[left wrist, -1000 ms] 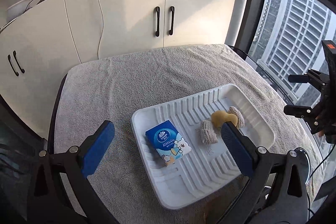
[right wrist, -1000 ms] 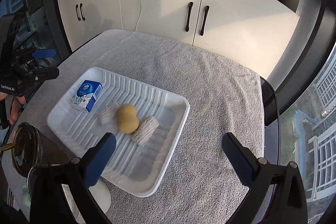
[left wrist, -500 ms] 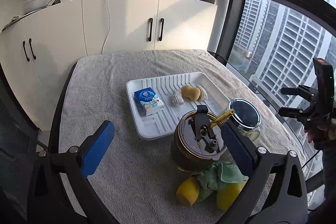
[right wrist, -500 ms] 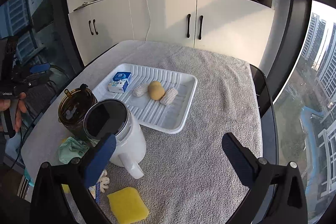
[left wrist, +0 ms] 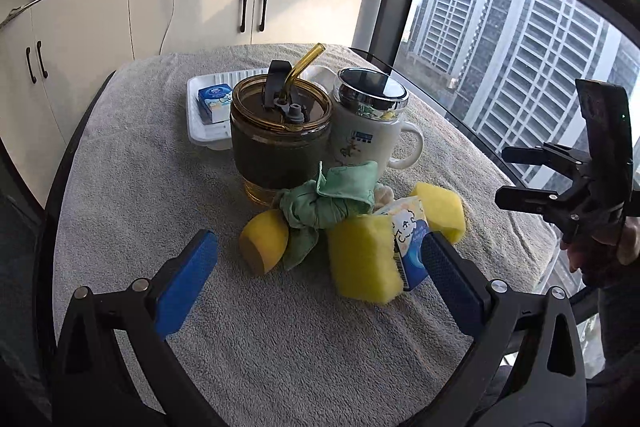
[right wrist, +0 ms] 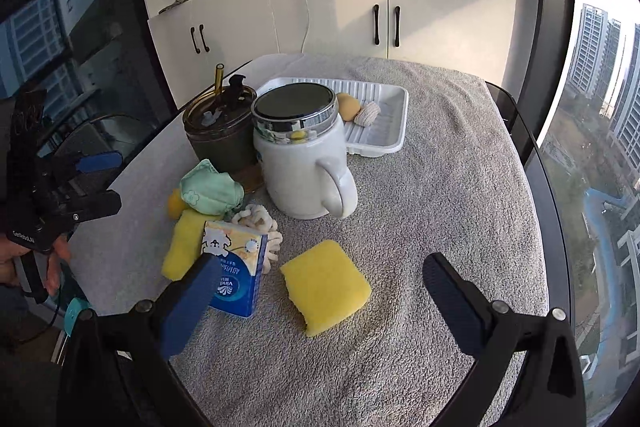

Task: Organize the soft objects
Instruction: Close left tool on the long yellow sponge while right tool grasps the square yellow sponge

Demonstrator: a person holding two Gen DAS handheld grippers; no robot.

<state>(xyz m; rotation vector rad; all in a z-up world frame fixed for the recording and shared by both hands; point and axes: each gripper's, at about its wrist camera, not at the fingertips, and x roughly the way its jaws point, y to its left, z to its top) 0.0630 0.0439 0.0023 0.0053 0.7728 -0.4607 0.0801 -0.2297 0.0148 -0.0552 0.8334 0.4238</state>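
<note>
A heap of soft things lies near the table's front: a yellow sponge (left wrist: 362,259), a second yellow sponge (right wrist: 326,286), a green cloth (left wrist: 332,199), a yellow round sponge (left wrist: 265,241), a tissue pack (right wrist: 234,267) and a white knitted piece (right wrist: 260,223). The white tray (right wrist: 394,123) at the back holds a blue tissue pack (left wrist: 215,101), a yellow puff (right wrist: 347,105) and a knitted ball (right wrist: 369,113). My left gripper (left wrist: 320,279) is open and empty in front of the heap. My right gripper (right wrist: 324,291) is open and empty, its fingers either side of the second sponge.
A dark tumbler with a straw (left wrist: 280,131) and a white lidded mug (left wrist: 366,123) stand between the heap and the tray. A grey towel (right wrist: 440,187) covers the table. White cabinets (left wrist: 224,7) stand behind; windows flank the table edges.
Both grippers have pulled back from the tray toward the table's front. The tumbler, the mug and the heap of soft things have come into view. Both stay open.
</note>
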